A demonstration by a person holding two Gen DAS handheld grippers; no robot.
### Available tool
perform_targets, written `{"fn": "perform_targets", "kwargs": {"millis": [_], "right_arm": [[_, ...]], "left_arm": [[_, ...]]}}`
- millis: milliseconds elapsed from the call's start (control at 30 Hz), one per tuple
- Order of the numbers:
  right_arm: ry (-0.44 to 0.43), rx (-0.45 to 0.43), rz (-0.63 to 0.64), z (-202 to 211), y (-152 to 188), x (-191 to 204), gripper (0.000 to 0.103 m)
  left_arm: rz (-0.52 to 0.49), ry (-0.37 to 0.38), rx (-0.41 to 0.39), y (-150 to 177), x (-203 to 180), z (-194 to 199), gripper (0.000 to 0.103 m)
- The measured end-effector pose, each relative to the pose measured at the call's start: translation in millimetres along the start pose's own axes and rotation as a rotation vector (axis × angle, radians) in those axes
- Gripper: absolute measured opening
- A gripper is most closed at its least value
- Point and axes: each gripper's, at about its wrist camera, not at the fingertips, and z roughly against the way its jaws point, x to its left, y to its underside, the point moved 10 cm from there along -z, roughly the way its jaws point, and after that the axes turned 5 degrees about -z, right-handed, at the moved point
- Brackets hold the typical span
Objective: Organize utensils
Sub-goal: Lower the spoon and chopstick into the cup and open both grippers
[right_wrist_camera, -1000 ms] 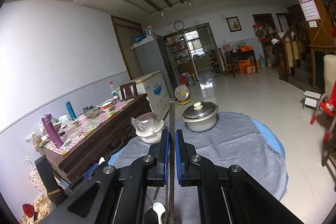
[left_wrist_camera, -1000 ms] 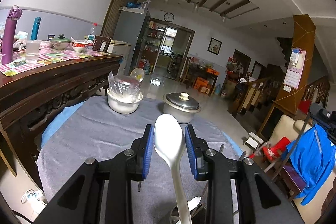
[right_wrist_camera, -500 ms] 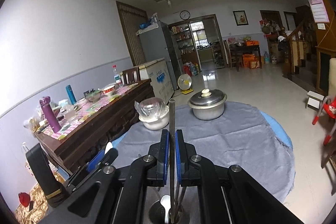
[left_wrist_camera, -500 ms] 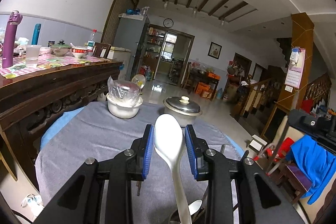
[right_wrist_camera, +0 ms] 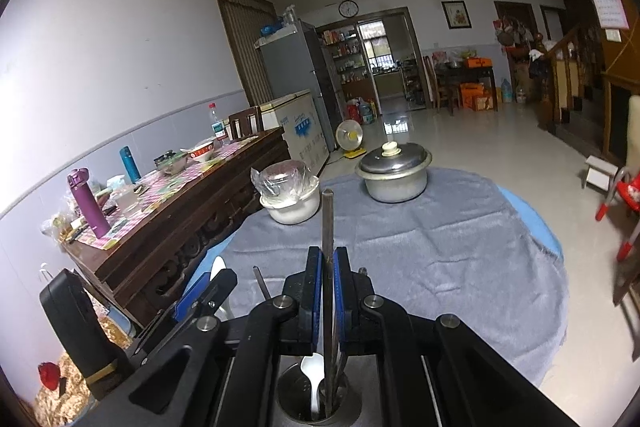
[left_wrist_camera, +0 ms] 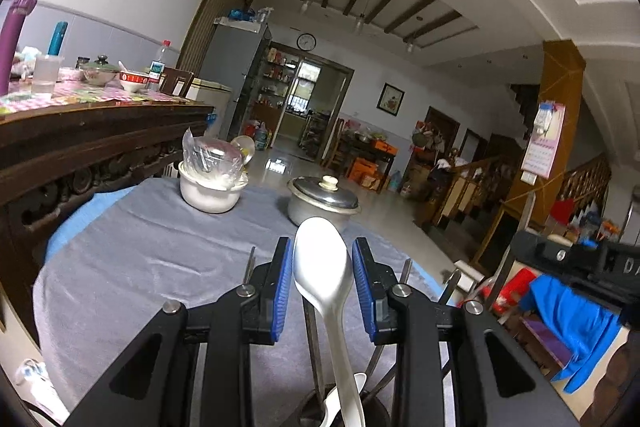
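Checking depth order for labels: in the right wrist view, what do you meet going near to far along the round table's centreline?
Steel utensil cup holding a white plastic spoon → right gripper, jaws shut on a thin dark metal rod → bare grey tablecloth → lidded aluminium pot at the far edge.
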Motion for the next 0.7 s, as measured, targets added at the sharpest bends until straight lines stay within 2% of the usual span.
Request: {"fn": "perform_targets", "kwargs": {"millis": [133, 300, 700], "right_arm": [[-0.008, 0.004, -0.02, -1.8, 4.6, -3.7, 0.007], [-0.027, 0.017, -0.038, -3.9, 11.0, -7.7, 0.007], [-0.058, 0.064, -0.075, -9.6, 25.9, -16.7, 0.007]], "left_arm": [[0.007, 0.029, -0.029, 0.2, -6.5, 3.6, 0.032], [-0.049, 0.04, -0.056, 4.9, -20.5, 6.0, 0.032], [-0.1, 0.012, -0.012, 31.3, -21.3, -5.8, 0.032]]}}
